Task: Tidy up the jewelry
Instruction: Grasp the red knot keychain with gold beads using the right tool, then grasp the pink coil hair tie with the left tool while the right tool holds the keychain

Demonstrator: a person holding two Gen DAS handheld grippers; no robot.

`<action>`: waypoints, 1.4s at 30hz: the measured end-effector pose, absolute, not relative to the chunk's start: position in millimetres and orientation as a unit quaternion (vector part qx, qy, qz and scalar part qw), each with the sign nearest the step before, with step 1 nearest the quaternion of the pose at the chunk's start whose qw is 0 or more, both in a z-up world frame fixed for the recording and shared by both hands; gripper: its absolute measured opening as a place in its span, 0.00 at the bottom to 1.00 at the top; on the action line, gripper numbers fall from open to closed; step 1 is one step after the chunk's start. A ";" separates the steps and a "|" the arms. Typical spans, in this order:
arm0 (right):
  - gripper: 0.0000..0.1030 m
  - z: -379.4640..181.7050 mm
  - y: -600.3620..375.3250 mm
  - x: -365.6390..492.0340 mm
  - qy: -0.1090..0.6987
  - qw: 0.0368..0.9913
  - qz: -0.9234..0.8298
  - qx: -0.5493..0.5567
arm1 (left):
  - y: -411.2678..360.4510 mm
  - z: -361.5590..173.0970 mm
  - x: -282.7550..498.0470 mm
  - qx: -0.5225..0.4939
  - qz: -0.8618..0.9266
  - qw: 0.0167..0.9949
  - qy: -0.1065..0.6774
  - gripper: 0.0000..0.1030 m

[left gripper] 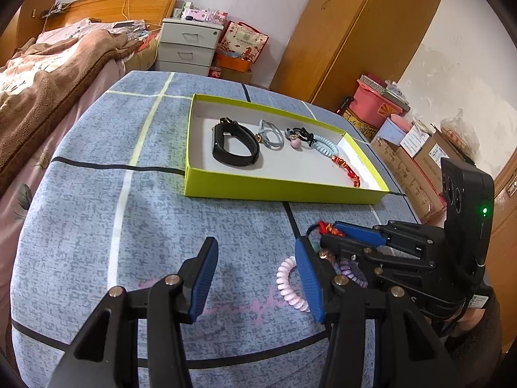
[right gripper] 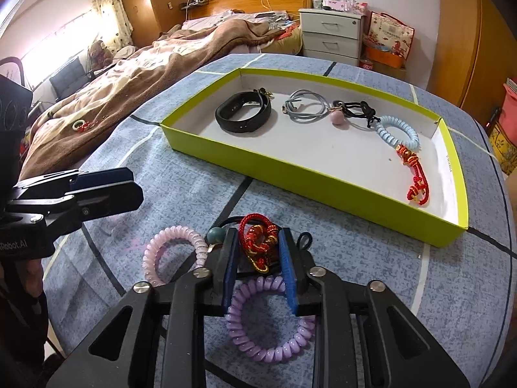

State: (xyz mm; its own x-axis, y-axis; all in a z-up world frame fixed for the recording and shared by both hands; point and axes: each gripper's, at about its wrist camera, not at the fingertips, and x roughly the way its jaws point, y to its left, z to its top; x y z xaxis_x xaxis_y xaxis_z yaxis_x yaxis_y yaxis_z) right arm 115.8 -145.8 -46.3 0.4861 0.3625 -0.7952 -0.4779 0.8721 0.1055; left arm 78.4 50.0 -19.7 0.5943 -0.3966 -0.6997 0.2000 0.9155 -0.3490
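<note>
A yellow-green tray (left gripper: 274,190) (right gripper: 290,177) lies on the blue checked cloth. It holds a black wristband (right gripper: 244,114), grey hair ties (right gripper: 303,106), a black tie with a pink bead (right gripper: 339,118), a light blue coil tie (right gripper: 397,132) and a red cord bracelet (right gripper: 416,177). In front of the tray my right gripper (right gripper: 258,249) (left gripper: 328,234) is shut on a red knotted bracelet (right gripper: 258,241). A purple coil tie (right gripper: 268,323) lies under it, and a pink coil tie (right gripper: 176,252) (left gripper: 290,286) and a green-bead tie (right gripper: 216,234) lie beside it. My left gripper (left gripper: 255,252) (right gripper: 106,187) hangs open over bare cloth.
A bed with a brown blanket (right gripper: 129,80) borders the table's left side. Behind the table stand white drawers (left gripper: 187,45) and a wooden wardrobe (left gripper: 349,32). Cardboard boxes (left gripper: 420,168) and a pink bin (left gripper: 374,103) sit on the floor to the right.
</note>
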 end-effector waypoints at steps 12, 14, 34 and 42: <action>0.17 -33.3 -159.3 110.1 0.422 0.869 0.256 -0.025 | 35.6 -28.4 76.5 -0.094 -0.179 0.878 0.434 0.50; 0.17 -29.3 -162.7 108.4 0.416 0.873 0.255 -0.016 | 31.8 -26.7 73.9 -0.080 -0.176 0.884 0.426 0.50; 0.17 -13.0 -193.5 87.1 0.386 0.891 0.239 0.022 | -7.2 -35.4 69.5 0.051 -0.168 0.882 0.438 0.50; 0.17 -12.2 -200.8 82.4 0.383 0.893 0.234 0.033 | -13.0 -33.4 68.9 0.078 -0.164 0.882 0.434 0.28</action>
State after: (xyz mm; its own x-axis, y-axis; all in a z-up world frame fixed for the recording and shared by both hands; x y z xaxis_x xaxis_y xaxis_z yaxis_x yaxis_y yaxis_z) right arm 82.4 -200.8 -12.2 0.5966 0.4425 -0.6695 -0.3924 0.8886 0.2377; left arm 68.9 -13.0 -33.4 0.5688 -0.2215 -0.7921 0.3565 0.9343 -0.0053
